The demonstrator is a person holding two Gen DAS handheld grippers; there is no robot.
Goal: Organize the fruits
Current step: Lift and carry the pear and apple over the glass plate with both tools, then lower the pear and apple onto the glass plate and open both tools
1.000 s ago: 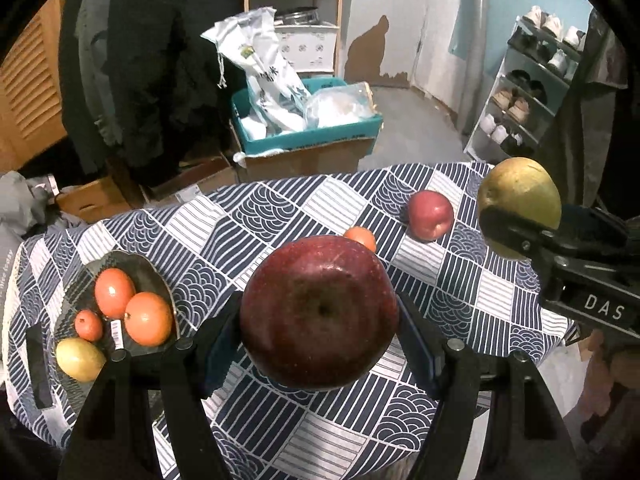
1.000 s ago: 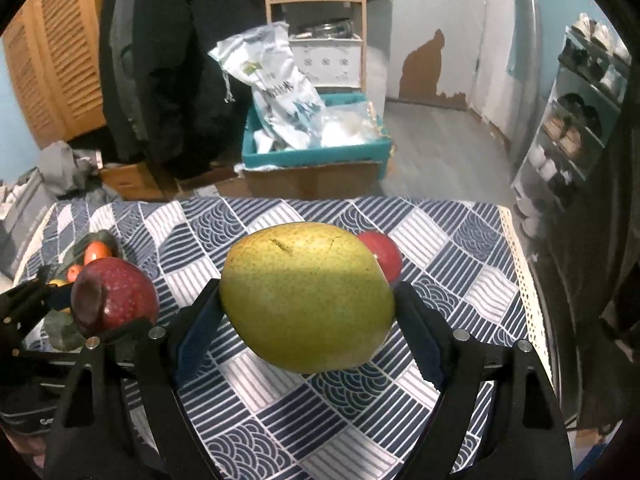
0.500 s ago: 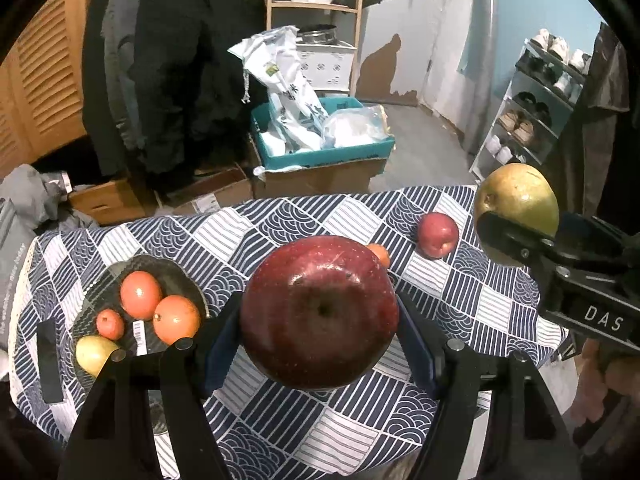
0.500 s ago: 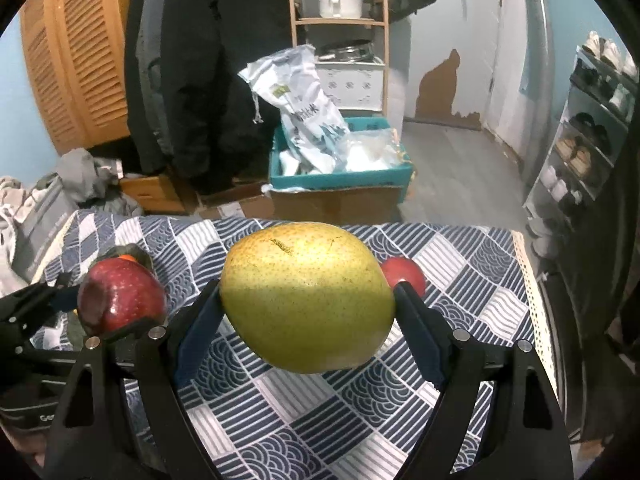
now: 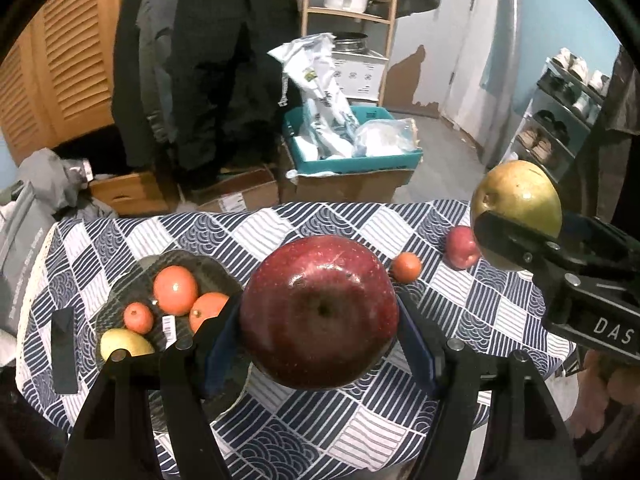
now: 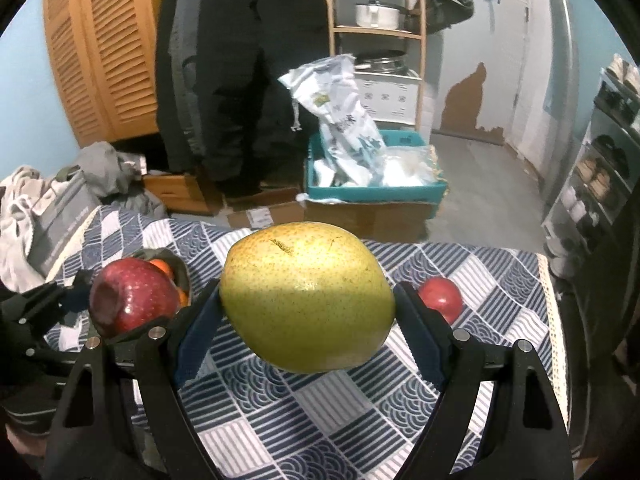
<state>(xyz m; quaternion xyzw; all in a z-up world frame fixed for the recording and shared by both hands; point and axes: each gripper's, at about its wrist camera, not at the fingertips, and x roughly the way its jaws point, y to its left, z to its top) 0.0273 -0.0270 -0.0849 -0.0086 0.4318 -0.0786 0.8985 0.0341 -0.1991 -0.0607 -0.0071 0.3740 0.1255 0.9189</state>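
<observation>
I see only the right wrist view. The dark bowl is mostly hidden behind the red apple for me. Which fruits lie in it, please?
Observer: In the left wrist view the bowl holds four fruits: two oranges, one smaller orange-red fruit and one yellow fruit at the near rim.
Operator: Is any loose fruit on the cloth, other than the small red apple?
Observer: Yes, a small orange fruit lies beside that apple, apart from it. Your pear hides it from you.
</observation>
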